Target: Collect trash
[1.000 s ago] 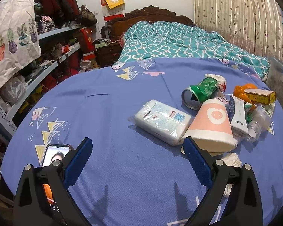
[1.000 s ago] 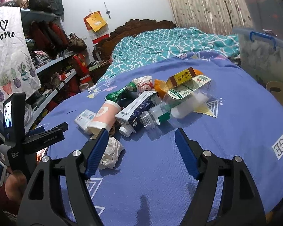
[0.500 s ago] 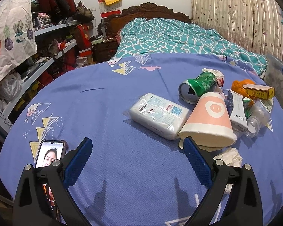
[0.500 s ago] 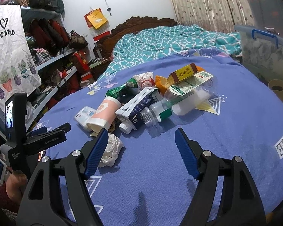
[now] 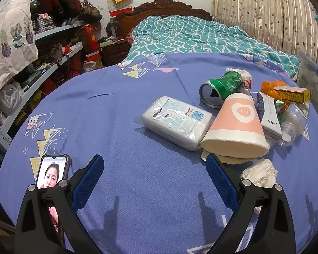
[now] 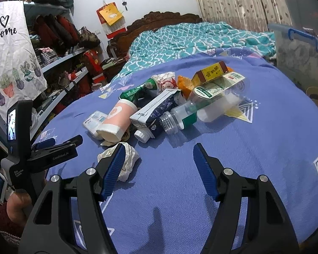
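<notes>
left gripper [image 5: 154,169] jaws spread, right gripper [image 6: 159,158] likewise

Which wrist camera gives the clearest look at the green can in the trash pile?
The left wrist view: the green can lies on its side with its opened top facing the camera, unobstructed. In the right wrist view the can sits behind the pink cup, showing only part of its side.

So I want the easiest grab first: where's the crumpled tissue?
The crumpled tissue lies nearest the person, just in front of the pink paper cup, behind the right claw's left finger.
</notes>
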The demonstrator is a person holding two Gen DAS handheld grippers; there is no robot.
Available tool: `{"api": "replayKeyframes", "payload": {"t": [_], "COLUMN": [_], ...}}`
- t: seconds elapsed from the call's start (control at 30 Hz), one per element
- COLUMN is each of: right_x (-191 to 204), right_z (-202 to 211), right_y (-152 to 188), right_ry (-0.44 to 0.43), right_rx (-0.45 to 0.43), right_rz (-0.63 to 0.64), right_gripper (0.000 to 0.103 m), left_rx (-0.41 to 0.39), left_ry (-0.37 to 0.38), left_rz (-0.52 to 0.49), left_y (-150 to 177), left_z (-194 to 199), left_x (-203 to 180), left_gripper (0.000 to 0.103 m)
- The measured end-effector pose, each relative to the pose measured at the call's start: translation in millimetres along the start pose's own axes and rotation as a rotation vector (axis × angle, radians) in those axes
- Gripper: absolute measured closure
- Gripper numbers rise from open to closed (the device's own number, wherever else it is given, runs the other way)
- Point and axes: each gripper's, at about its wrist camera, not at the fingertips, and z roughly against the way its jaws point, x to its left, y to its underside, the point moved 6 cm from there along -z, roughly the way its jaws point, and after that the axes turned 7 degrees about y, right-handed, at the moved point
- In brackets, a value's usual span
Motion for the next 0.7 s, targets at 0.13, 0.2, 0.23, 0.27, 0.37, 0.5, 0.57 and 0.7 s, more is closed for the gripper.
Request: {"api": "replayKeyframes", "payload": {"t": [0.13,0.2,0.23,0.27,0.37,0.5,0.57,0.7], "right_x": [0.8,0.9,1.0,1.0,0.4,-0.4,-1.5,-4.0], "right_z": [-4.2,-6.0,-7.1,-8.6,-12.1,-15.5,-16.9,-20.7], "right_y": [0.8,1.1,1.3,1.4,1.6,2.6,2.5,2.6], "right_ry": [-0.002,-0.002,-0.003,-0.002,-0.003,-0.004,-0.004,-0.003], "right_rx": [0.011,0.017,0.019,0.023,0.031,0.040,0.043,0.051], "right_rz": [0.004,0.004,0.004,0.004,0.001,-0.003,-0.006,-0.014], "right_gripper": [0.035,0.035,0.035,0.035,0.035,0.035,0.035,0.035], "left_rx": [0.012,0.021,0.024,0.025,0.028,0.030,0.032,0.037], "left_ry": [-0.006,-0.008,-0.008,-0.008,-0.009,-0.010,-0.009,-0.006], "left_rz": [0.002,0.006,0.007,0.007,0.004,-0.001,-0.004,-0.005], "left_y": [0.2,0.6,0.5,0.0,-1.5,-4.1,-5.0,-6.2], "left_z": [-4.9,-7.5,-8.4,-9.2,-10.9,-13.4,-14.8,-17.8], "left_x": [3.0,5.1,5.8,5.7,6.1,4.4,3.6,2.4], "left_gripper": [0.010,0.010,0.010,0.010,0.010,0.010,0.010,0.010]}}
